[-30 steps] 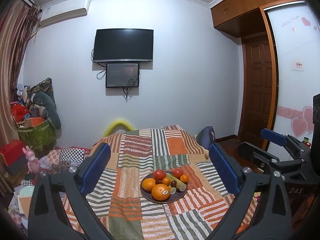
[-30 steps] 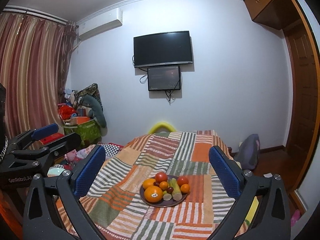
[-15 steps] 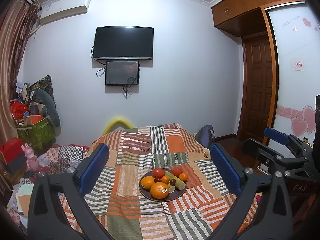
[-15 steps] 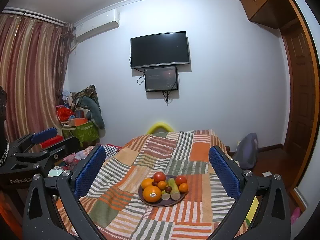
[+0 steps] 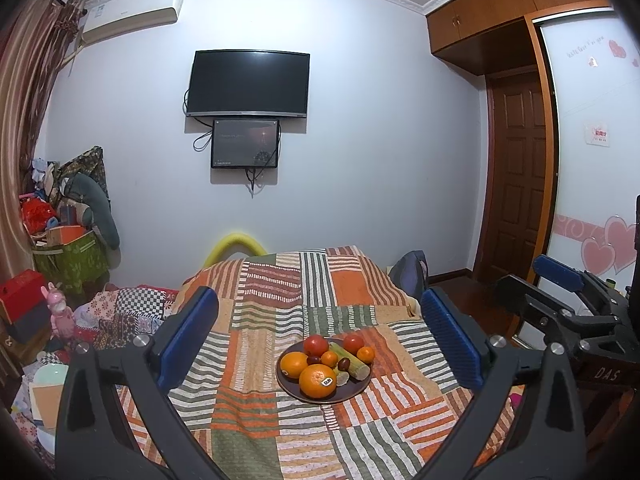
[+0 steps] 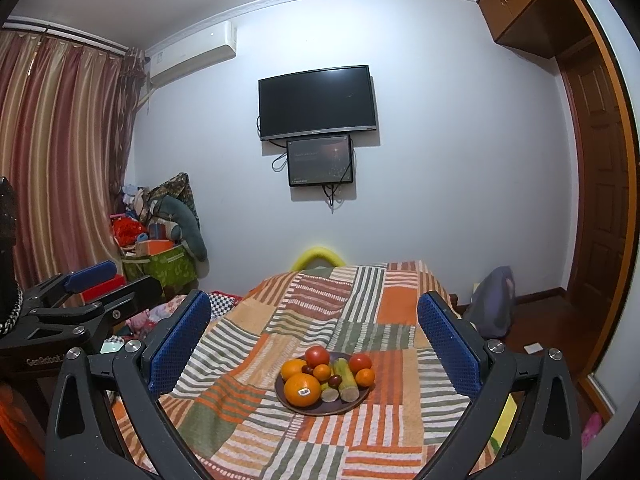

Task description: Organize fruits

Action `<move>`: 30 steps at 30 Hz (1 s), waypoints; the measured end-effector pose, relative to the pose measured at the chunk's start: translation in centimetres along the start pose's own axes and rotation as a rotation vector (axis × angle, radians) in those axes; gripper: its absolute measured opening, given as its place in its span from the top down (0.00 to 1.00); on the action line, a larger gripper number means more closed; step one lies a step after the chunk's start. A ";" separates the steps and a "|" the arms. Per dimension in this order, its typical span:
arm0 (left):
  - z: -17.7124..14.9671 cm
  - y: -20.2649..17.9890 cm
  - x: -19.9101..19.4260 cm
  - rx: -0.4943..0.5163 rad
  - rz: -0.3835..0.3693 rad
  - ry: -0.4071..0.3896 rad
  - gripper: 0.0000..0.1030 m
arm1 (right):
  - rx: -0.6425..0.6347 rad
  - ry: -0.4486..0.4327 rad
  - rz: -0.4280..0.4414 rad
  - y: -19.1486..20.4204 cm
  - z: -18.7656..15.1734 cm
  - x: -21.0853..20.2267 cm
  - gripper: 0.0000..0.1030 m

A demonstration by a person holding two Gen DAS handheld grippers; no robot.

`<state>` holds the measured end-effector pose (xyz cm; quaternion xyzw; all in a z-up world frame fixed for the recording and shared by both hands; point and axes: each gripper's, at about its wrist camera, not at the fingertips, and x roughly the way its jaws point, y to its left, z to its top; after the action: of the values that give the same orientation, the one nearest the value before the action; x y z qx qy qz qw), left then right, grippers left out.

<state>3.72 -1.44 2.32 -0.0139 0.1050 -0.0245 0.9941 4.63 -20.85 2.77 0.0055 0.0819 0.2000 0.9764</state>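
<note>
Fruit plate (image 5: 352, 394) on patchwork cloth (image 5: 260, 300), ahead between both spread hand-held grippers

I see dark plate (image 5: 352, 394) on striped patchwork blanket (image 5: 260, 320), heaped with oranges (image 5: 318, 381), tomatoes (image 5: 315, 346), green stalk pieces (image 5: 349, 358).

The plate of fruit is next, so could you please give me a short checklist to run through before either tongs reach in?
1. Left tongs open and empty: ok.
2. Right tongs open and empty: ok.
3. Plate lies flat on the patchwork blanket: ok, though how firm the blanket is underneath: cannot tell.
4. Stickered orange at the near rim, unobstructed from above: ok.
5. Fruit packed close, oranges touching the dark plums and cut green stalks; room for fingers between them: not ok.
6. A place to sort the fruit into: cannot tell, none in view.
</note>
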 end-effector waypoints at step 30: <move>0.0 -0.9 0.1 0.015 -0.027 0.014 0.00 | 0.011 0.000 0.002 -0.2 0.4 -0.2 0.00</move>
<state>3.81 -2.31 2.34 -0.0076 0.1116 -0.0388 0.9930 4.62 -21.05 3.22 0.0112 0.0829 0.2005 0.9761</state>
